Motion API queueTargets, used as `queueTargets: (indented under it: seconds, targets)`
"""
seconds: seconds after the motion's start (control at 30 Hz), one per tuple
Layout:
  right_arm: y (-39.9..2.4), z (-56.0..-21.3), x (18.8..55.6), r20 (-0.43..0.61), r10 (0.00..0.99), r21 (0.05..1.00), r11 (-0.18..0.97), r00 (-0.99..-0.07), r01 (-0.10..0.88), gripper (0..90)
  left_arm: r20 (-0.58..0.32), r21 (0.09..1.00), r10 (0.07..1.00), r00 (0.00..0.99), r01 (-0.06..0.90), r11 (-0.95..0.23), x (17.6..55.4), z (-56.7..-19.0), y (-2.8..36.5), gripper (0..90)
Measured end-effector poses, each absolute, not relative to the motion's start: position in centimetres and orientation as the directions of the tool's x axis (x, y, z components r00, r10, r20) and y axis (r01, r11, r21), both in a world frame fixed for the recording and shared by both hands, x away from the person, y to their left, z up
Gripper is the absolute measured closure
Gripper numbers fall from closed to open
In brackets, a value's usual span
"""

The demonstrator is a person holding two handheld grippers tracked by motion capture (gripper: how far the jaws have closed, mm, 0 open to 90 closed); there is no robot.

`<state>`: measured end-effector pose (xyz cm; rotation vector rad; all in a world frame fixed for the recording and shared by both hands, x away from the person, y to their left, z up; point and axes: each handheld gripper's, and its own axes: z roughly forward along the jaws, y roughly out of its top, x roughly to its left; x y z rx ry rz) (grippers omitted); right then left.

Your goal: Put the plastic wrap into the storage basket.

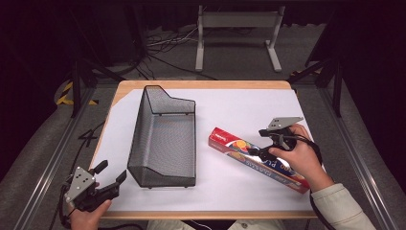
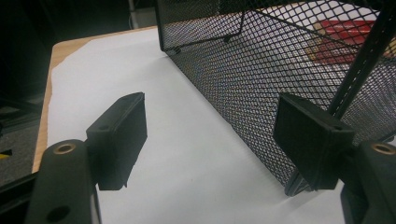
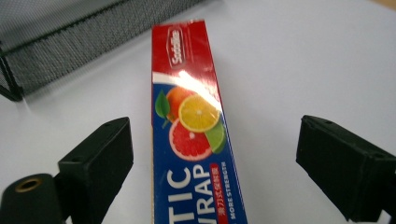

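Two tongs are shown released: right tongs (image 3: 212, 168) straddle the plastic-wrap box (image 3: 196, 140), to be clenched next; left tongs (image 2: 210, 140) wait beside the mesh basket (image 2: 261, 79).

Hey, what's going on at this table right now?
A person at a table holds tongs in each hand. The right tongs are open, straddling a long plastic wrap box that lies flat on the white sheet, not yet gripped. The left tongs are open too, near the corner of a black mesh basket that stands to the left of the box. It looks like the box is about to be picked up, perhaps for the basket.
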<state>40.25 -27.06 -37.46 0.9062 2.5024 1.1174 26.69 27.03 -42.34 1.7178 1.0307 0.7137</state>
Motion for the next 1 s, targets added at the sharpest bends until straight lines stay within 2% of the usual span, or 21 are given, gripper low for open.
queueTargets:
  seconds: [0.17, 0.3, 0.43, 0.77, 1.0]
  targets:
    - [-26.7, -37.9, 40.5, 0.035, 0.625, 0.654, 0.575, -0.780, 0.491, 11.4, 0.002, 0.935, 0.883, 0.469, 0.313, -0.169, 26.7, -42.4, 27.0, 26.6]
    - [-26.7, -38.3, 40.4, 0.041, 0.626, 0.624, 0.593, -0.779, 0.509, 11.4, 0.004, 0.934, 0.884, 0.468, 0.313, -0.170, 26.7, -42.3, 27.0, 26.6]
    - [-26.6, -39.0, 40.3, 0.027, 0.623, 0.543, 0.647, -0.782, 0.535, 14.5, 0.004, 0.934, 0.884, 0.467, 0.314, -0.170, 26.7, -42.3, 27.0, 26.5]
    - [-26.3, -40.0, 40.5, 0.002, 0.627, 0.451, 0.695, -0.779, 0.561, 14.8, 0.002, 0.933, 0.886, 0.464, 0.318, -0.169, 26.7, -42.3, 27.1, 26.5]
    - [-26.1, -40.7, 40.6, -0.006, 0.621, 0.371, 0.730, -0.784, 0.574, 19.2, 0.000, 0.934, 0.886, 0.464, 0.317, -0.165, 26.6, -42.4, 27.2, 26.5]
